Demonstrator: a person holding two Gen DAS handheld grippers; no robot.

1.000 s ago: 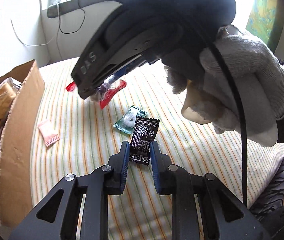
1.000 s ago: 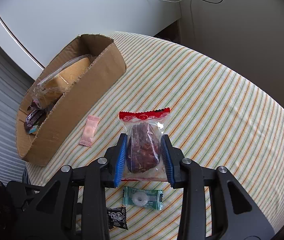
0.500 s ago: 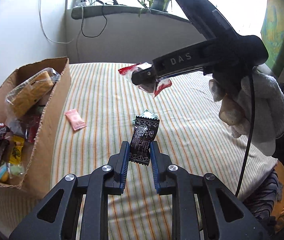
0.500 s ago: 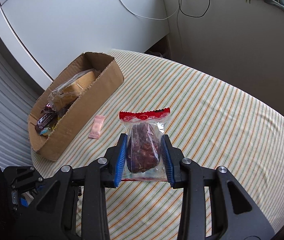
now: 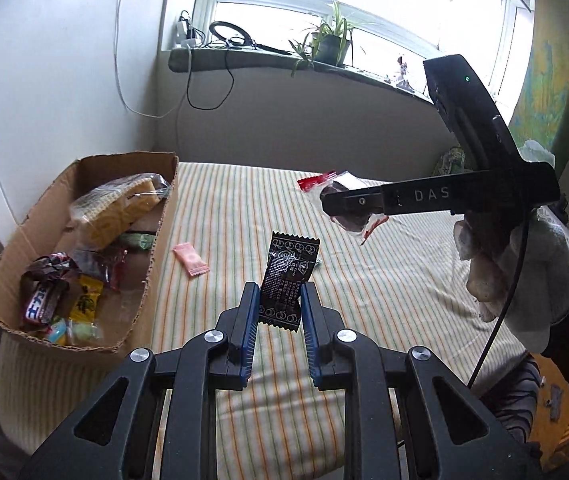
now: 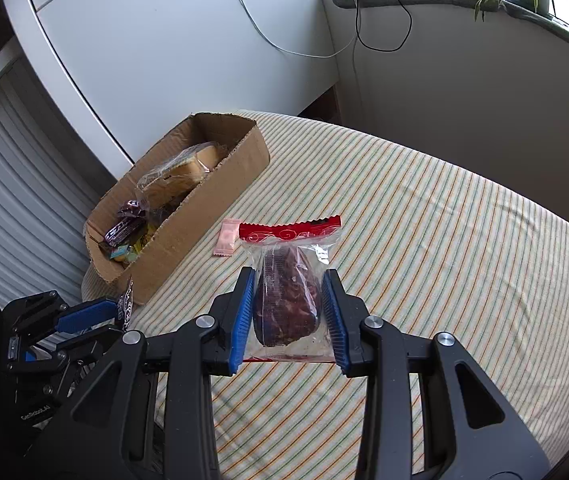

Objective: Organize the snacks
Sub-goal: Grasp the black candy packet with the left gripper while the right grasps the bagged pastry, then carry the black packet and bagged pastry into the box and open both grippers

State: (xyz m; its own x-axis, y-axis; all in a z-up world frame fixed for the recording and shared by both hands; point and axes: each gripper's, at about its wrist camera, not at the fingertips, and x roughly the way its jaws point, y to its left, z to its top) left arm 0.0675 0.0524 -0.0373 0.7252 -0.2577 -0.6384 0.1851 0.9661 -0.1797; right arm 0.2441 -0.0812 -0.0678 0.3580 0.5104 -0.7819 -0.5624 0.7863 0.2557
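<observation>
My left gripper (image 5: 278, 300) is shut on a black snack packet (image 5: 290, 276) and holds it above the striped table. My right gripper (image 6: 287, 300) is shut on a clear packet with a red top and a dark snack inside (image 6: 288, 280), also held up off the table. The right gripper shows in the left wrist view (image 5: 332, 204) at the right, with that packet (image 5: 340, 184). A cardboard box (image 5: 152, 256) with several snacks stands at the left; it also shows in the right wrist view (image 6: 204, 208). A pink sachet (image 5: 190, 260) lies on the table beside the box.
The striped tablecloth (image 6: 444, 240) covers a round table. A white cabinet (image 6: 164, 40) and a wall stand behind the box. A windowsill with a potted plant (image 5: 330, 46) and cables runs along the back. The left gripper shows low left in the right wrist view (image 6: 124, 308).
Both grippers have risen well above the table with their packets. The view has widened, and the green packet under the left gripper is no longer visible. The box now shows fully.
</observation>
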